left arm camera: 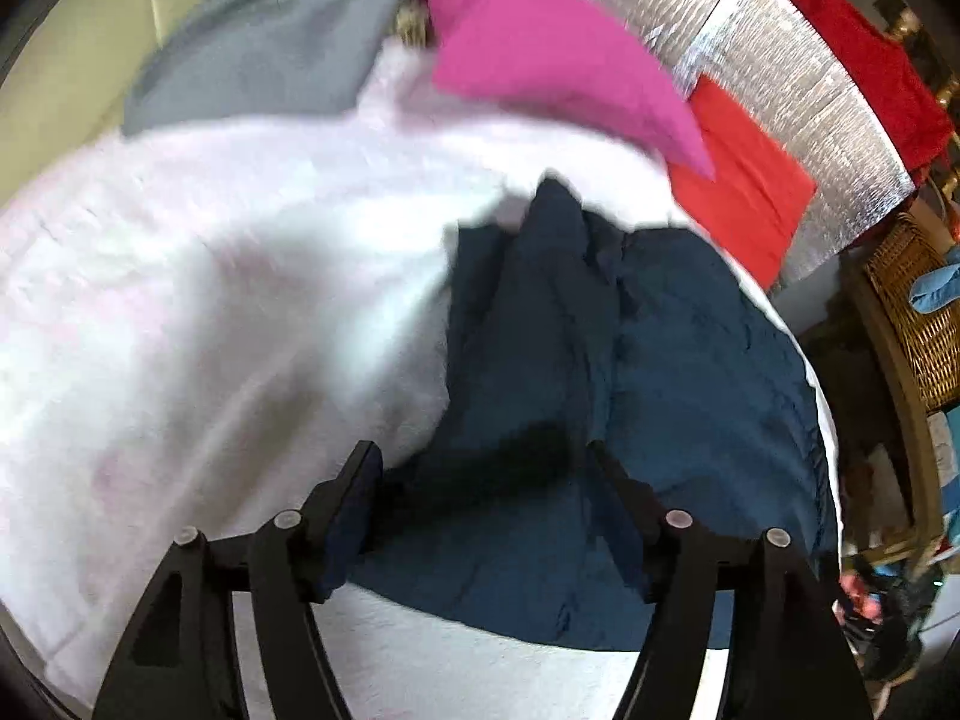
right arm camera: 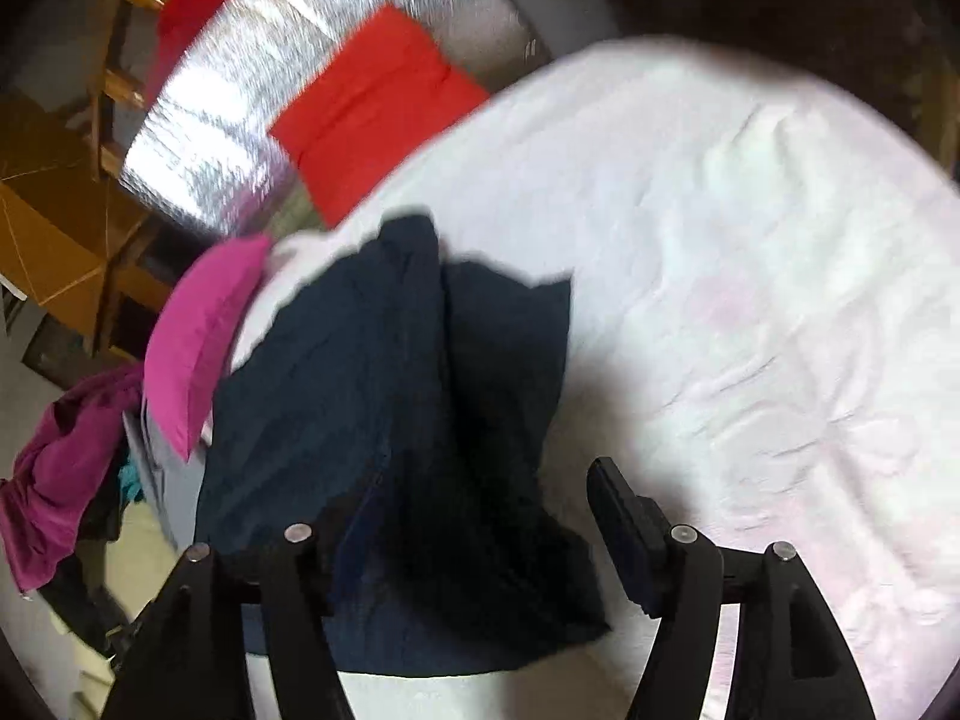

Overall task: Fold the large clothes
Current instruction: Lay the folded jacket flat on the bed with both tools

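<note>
Lying bunched on a white sheet (left arm camera: 210,300), a navy garment (left arm camera: 600,390) is being viewed from two wrist cameras. In the left wrist view it is being seen from the centre out to 4 o'clock, its creased peak pointing toward 12 o'clock. The left gripper (left arm camera: 486,480) is being held above it with jaws standing wide; navy cloth is being seen between the fingers, but no pad is being pressed on it. A pink cushion (left arm camera: 540,48) is being shown at 12 o'clock, a grey cloth (left arm camera: 270,48) at 11 o'clock, a red cloth (left arm camera: 744,180) and a silver mat (left arm camera: 798,78) at 2 o'clock, and a wicker basket (left arm camera: 918,312) at 3 o'clock.

In the right wrist view the garment (right arm camera: 372,420) is being seen left of centre, spreading toward 7 o'clock. The right gripper (right arm camera: 468,510) is likewise being held with jaws wide apart above the cloth, nothing being clamped. A magenta garment (right arm camera: 60,480) is being seen hanging at 9 o'clock, beside the cushion (right arm camera: 204,336).
</note>
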The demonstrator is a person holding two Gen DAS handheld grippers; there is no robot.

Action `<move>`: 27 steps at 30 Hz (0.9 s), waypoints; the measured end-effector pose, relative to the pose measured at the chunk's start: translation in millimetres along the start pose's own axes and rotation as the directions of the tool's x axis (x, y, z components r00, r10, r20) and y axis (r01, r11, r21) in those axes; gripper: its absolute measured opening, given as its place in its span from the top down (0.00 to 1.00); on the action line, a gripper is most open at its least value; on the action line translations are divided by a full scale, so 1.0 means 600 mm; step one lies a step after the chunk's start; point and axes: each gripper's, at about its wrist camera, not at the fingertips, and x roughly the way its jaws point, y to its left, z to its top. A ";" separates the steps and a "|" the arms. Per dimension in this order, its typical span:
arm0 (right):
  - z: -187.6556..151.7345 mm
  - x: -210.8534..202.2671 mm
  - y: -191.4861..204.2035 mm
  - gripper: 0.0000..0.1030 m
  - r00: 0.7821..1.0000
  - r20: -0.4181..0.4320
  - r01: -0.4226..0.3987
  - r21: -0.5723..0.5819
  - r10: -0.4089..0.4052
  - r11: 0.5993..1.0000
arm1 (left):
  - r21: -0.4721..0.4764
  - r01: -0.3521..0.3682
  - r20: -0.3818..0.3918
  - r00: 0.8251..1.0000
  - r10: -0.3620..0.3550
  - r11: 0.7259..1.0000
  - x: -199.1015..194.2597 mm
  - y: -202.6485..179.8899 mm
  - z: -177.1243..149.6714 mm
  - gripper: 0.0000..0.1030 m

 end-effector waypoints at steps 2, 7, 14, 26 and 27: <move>-0.003 -0.015 0.022 0.32 0.999 0.030 -0.024 -0.052 0.026 0.998 | 0.023 -0.018 0.072 0.997 0.016 1.000 -0.033 -0.007 -0.002 0.29; -0.043 -0.033 0.093 0.42 0.996 0.056 -0.056 -0.205 0.069 0.977 | 0.141 -0.126 0.189 0.977 0.098 0.982 -0.073 -0.058 -0.023 0.26; -0.089 0.041 0.119 0.42 0.992 -0.110 0.023 -0.287 -0.056 0.958 | 0.384 -0.332 0.166 0.943 0.289 0.862 0.003 -0.139 -0.072 0.24; -0.108 0.109 0.138 0.32 0.965 -0.183 0.112 -0.364 -0.188 0.925 | 0.491 -0.444 0.215 0.895 0.390 0.750 0.080 -0.147 -0.096 0.10; -0.109 0.111 0.142 0.31 0.965 -0.181 0.114 -0.370 -0.192 0.922 | 0.487 -0.439 0.216 0.898 0.383 0.755 0.082 -0.142 -0.093 0.09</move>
